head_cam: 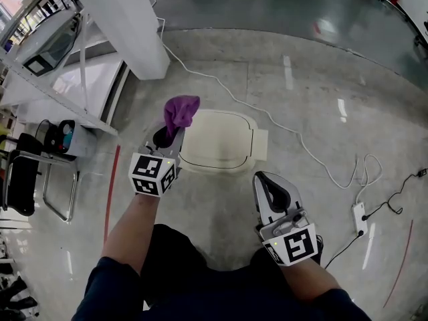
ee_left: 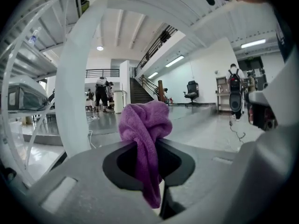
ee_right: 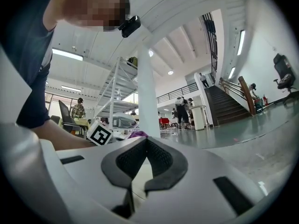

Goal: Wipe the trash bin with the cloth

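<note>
The trash bin point(head_cam: 221, 142) stands on the floor just in front of the person. It is seen from straight above, so only its cream lid shows. The purple cloth point(head_cam: 180, 112) is bunched up over the bin's far left corner, and no view shows whether it touches the lid. The left gripper point(head_cam: 168, 138) has its jaws clamped on the cloth's lower part. In the left gripper view a wad of cloth point(ee_left: 145, 122) stands above the jaws and a tail hangs below them.

The right gripper point(head_cam: 271, 187) hovers near the bin's near right corner. Its jaws are closed together with nothing between them, as the right gripper view point(ee_right: 140, 164) shows.

Wiping seems about to begin. To do it well, the left gripper should bring the loose wad down flat on the lid, not just the tip. It should then sweep in overlapping strokes from the far edge to the near one, keeping the hard jaws off the plastic. The right gripper could rest against the rim so the bin does not slide.

A white cable point(head_cam: 267, 116) trails across the floor on the far side of the bin, well clear of the wiping. A white pillar point(head_cam: 127, 19) stands at the far left.
</note>
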Demonstrator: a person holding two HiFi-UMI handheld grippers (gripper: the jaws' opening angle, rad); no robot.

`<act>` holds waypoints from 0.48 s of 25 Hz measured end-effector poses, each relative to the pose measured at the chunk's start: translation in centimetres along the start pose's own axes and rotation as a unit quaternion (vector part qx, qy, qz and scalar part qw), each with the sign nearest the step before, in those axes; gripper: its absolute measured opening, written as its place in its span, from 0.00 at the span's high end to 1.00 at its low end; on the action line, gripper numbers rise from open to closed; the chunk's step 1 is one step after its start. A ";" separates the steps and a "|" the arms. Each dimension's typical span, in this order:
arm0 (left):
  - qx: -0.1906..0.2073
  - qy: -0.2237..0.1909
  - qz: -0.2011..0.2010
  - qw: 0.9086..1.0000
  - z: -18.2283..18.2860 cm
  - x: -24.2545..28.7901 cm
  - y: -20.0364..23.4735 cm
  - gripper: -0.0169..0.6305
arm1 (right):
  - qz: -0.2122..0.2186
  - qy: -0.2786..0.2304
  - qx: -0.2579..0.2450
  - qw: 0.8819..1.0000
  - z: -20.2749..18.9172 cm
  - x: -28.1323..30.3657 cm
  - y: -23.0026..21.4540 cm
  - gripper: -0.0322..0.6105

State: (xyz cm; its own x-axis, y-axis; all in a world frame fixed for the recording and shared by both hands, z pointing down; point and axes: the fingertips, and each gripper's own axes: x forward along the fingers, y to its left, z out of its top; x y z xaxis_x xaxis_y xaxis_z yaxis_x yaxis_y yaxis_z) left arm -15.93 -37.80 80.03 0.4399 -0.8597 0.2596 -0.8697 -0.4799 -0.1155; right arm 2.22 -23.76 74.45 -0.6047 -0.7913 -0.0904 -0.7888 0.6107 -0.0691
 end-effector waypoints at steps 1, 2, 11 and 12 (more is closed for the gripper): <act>0.019 0.015 -0.002 1.000 -0.8 0.8 0.2 0.89 | 0.001 -0.003 -0.003 1.000 -0.2 -0.1 0.1 0.93; 0.038 0.034 -0.004 0.999 -1.6 1.6 0.4 0.89 | 0.001 -0.005 -0.006 1.000 -0.5 -0.2 0.2 0.93; 0.171 0.191 -0.043 0.966 -6.7 8.4 -0.3 0.89 | -0.012 -0.018 -0.015 1.000 -0.7 -1.3 -0.4 0.94; 0.178 0.205 -0.050 0.961 -7.1 9.0 -0.5 0.89 | -0.011 -0.018 -0.017 1.000 -0.8 -1.4 -0.5 0.94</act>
State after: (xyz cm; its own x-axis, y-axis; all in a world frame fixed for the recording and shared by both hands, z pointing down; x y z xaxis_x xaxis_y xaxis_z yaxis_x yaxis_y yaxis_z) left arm -13.12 -44.02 89.25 0.3278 -0.7001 0.6343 -0.6645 -0.6481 -0.3720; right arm 3.35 -22.95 75.44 -0.5832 -0.8027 -0.1245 -0.8055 0.5913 -0.0386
